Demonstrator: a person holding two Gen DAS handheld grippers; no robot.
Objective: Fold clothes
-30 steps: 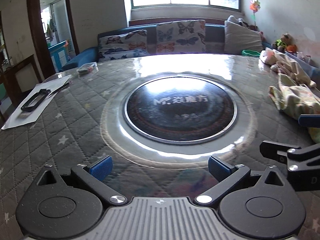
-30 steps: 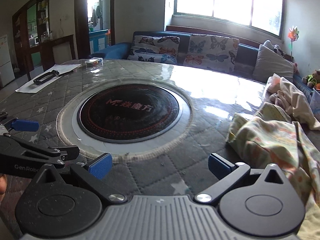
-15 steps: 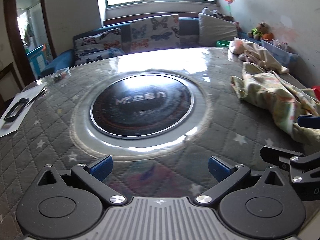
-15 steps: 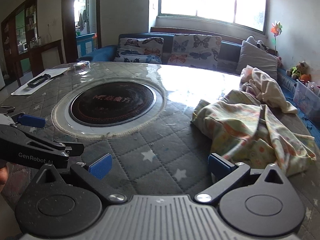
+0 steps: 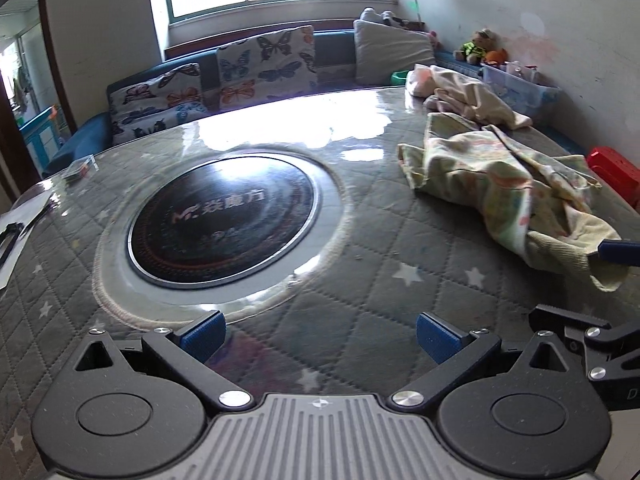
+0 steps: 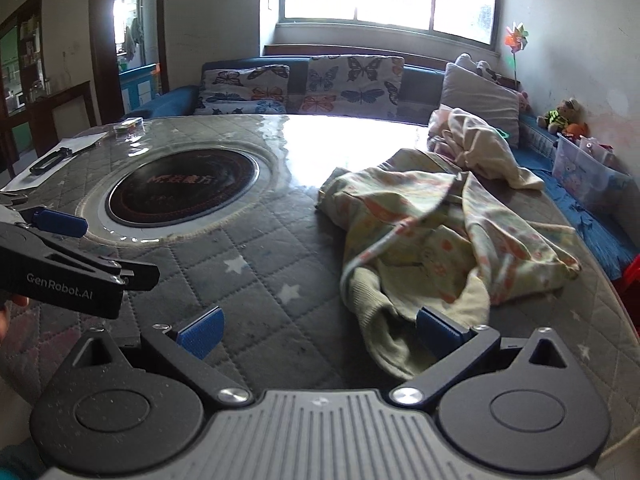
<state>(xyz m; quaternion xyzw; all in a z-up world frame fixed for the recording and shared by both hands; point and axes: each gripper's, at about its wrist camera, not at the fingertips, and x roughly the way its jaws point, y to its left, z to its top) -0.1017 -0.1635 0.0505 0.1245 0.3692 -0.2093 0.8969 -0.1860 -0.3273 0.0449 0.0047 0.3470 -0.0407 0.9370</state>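
Observation:
A crumpled yellow-green printed garment (image 6: 436, 236) lies on the right side of the round quilted table (image 6: 256, 272); the left wrist view has it at the right (image 5: 516, 184). My right gripper (image 6: 318, 330) is open, its right finger at the garment's ribbed near hem, cloth lying between the jaws. My left gripper (image 5: 320, 332) is open over bare table, left of the garment. Each gripper shows at the edge of the other's view. A second cream garment (image 6: 476, 140) lies heaped behind the first.
A black round hotplate (image 5: 224, 216) is set in the table's middle. Paper with a black tool (image 6: 52, 158) and a small clear box (image 6: 128, 126) lie at the far left. A sofa with butterfly cushions (image 6: 304, 84) runs behind; a plastic bin (image 6: 588, 168) and red stool (image 5: 616, 172) stand right.
Both grippers swung right across the table. The printed garment came from the frame edge to the right gripper's jaws. Both stayed open.

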